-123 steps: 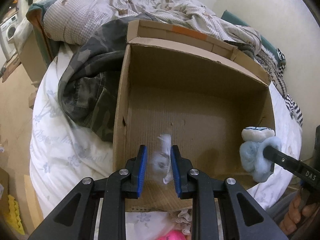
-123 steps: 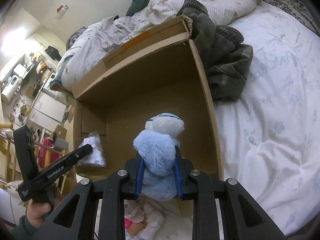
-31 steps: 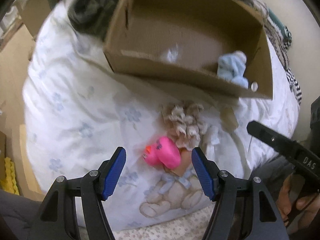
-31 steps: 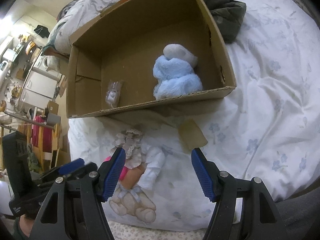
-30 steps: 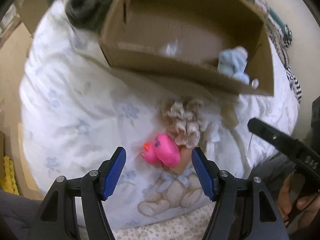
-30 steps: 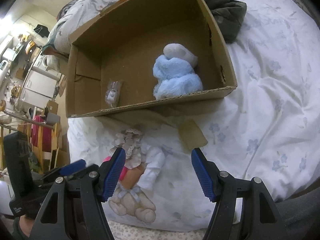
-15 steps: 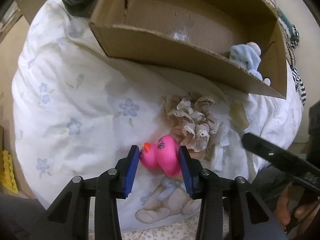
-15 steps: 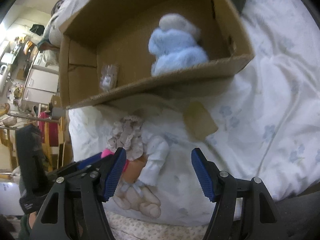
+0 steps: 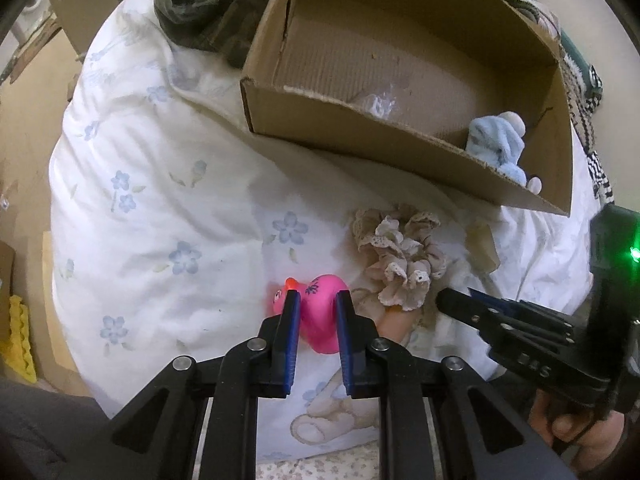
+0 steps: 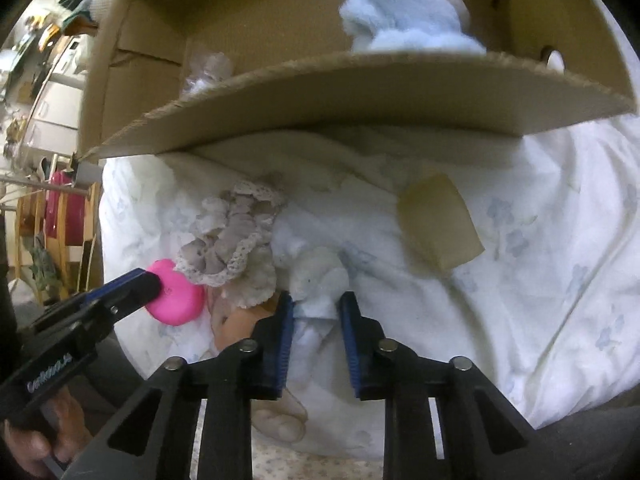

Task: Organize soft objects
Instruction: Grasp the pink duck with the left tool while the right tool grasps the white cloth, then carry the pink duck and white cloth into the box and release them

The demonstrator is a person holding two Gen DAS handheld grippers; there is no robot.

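My left gripper [image 9: 318, 298] points down at the bed, its jaws closing with the blue pads pressed on a pink rubber duck [image 9: 320, 316]. In the right wrist view that duck [image 10: 176, 300] shows at the left. My right gripper [image 10: 317, 300] is closing too, pads squeezing a small white and pale blue soft thing [image 10: 320, 276] on the duvet. A beige lace scrunchie [image 9: 400, 252] lies between the two. Behind them stands an open cardboard box [image 9: 360, 120] holding a blue plush toy [image 9: 496, 144] and a clear plastic packet [image 9: 380, 104].
A flat beige pad [image 10: 436, 224] lies on the white flowered duvet [image 9: 160, 200] just in front of the box. A camouflage garment [image 9: 200, 8] is heaped behind the box's left corner. The bed drops to the floor at the left. A hand [image 9: 576, 436] grips the right tool.
Both grippers went from wide open to closed: the left on the pink duck, the right lowered onto the white soft thing. The packet and blue plush held earlier now lie in the box.
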